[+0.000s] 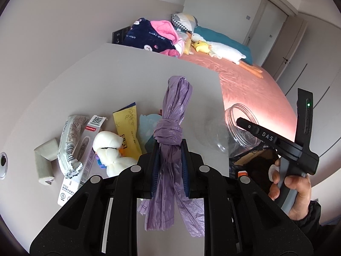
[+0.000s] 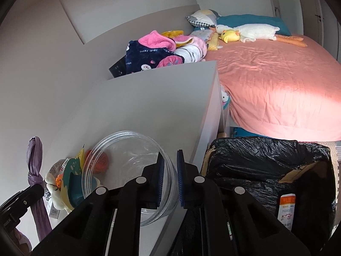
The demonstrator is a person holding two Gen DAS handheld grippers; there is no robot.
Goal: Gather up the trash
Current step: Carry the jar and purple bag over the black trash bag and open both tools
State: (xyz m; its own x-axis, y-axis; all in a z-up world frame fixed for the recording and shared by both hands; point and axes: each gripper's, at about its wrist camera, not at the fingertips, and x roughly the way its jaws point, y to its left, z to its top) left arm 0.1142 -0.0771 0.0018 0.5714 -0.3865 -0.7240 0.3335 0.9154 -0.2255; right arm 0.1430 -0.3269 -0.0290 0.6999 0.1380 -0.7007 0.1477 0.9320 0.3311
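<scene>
Left gripper clamps knotted purple bag above the surface; right gripper, narrowly parted, prob. empty. Next: carry bag past surface's right edge to bin, w/ release.

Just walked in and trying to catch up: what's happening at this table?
A person is clearing trash with handheld tongs. The left tongs are shut on a knotted purple plastic bag, held above the grey table. The right tongs are open around the wall of a clear plastic jar lying at the table's edge. Wrappers remain on the table; a black-lined bin sits beside it.
</scene>
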